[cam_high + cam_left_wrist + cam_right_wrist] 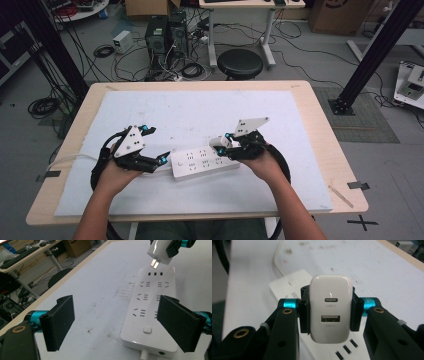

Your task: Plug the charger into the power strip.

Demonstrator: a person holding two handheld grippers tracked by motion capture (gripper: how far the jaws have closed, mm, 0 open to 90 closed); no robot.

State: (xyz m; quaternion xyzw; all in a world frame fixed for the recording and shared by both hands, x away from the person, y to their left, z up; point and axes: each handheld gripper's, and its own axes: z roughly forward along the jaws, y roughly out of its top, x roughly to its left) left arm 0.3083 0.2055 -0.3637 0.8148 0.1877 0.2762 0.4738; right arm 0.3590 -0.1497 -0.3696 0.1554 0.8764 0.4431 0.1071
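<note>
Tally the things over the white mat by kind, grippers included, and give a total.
Power strips: 1, the white power strip lying flat on the mat.
USB chargers: 1, the white charger clamped in the right gripper, prongs just above the strip.
Grippers: 2, the right one and the left gripper, open at the strip's switch end.
Total: 4

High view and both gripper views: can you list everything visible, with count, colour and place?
Power strip: one, white, on the mat's near half.
USB charger: one, white, clamped above the strip's end.
Mat: one, white, covering the table.
Table: one, light wood.
Stool: one, black, beyond the table.
Left gripper: black, open, beside the strip's switch end.
Right gripper: black, fingers shut on the charger.
</note>
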